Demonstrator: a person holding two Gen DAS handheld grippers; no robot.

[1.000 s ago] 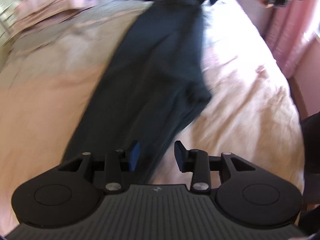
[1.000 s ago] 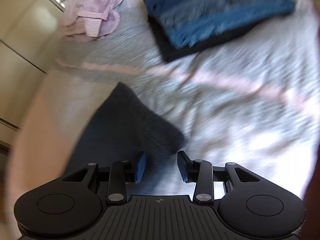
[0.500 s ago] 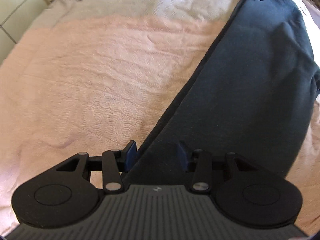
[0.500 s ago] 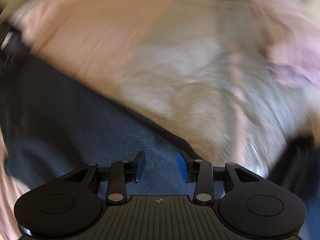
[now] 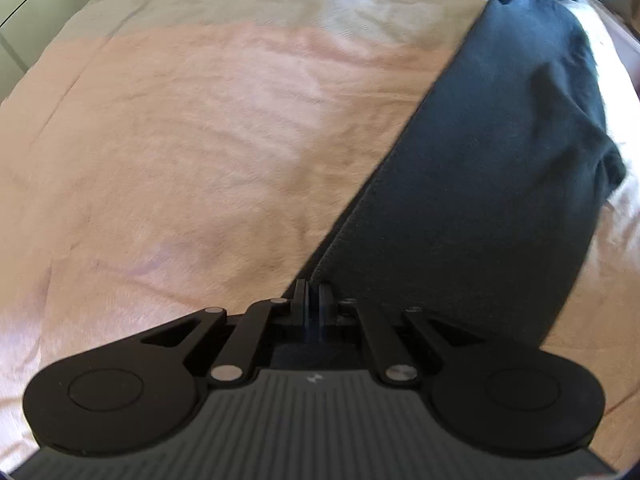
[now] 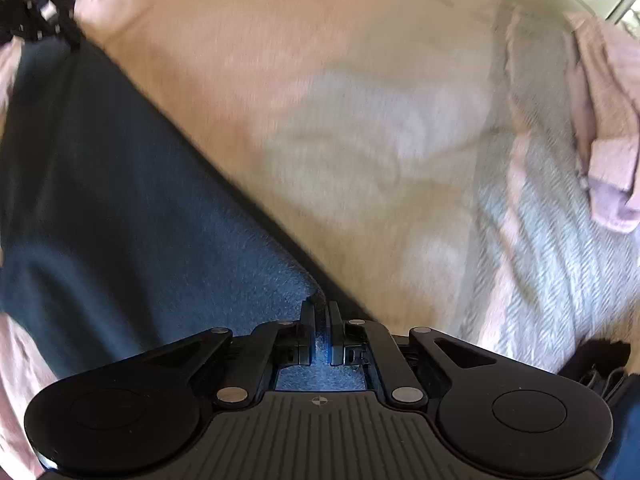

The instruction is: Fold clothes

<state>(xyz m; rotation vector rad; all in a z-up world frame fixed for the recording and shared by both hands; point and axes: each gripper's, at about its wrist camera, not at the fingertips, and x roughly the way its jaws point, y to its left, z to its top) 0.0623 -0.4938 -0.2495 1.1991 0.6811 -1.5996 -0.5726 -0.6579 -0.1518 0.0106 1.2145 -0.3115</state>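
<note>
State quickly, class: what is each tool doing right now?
Left tool: closed on the dark garment.
Right tool: closed on the same dark garment's other end.

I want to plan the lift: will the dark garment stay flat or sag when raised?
Probably sags: the garment is soft cloth with rumpled folds. Pinched at both ends by left gripper and right gripper, its middle likely droops.

Matte black left gripper [image 5: 314, 298] and right gripper [image 6: 320, 320], each built on a ribbed grey base flanked by two round housings with circular recesses. Silver screw heads pin the black linkage arms at 5 and 7 o'clock below the fingers [image 6: 307, 334] (their pads edged in blue). A small crosshair mark sits centred on the right base.
</note>
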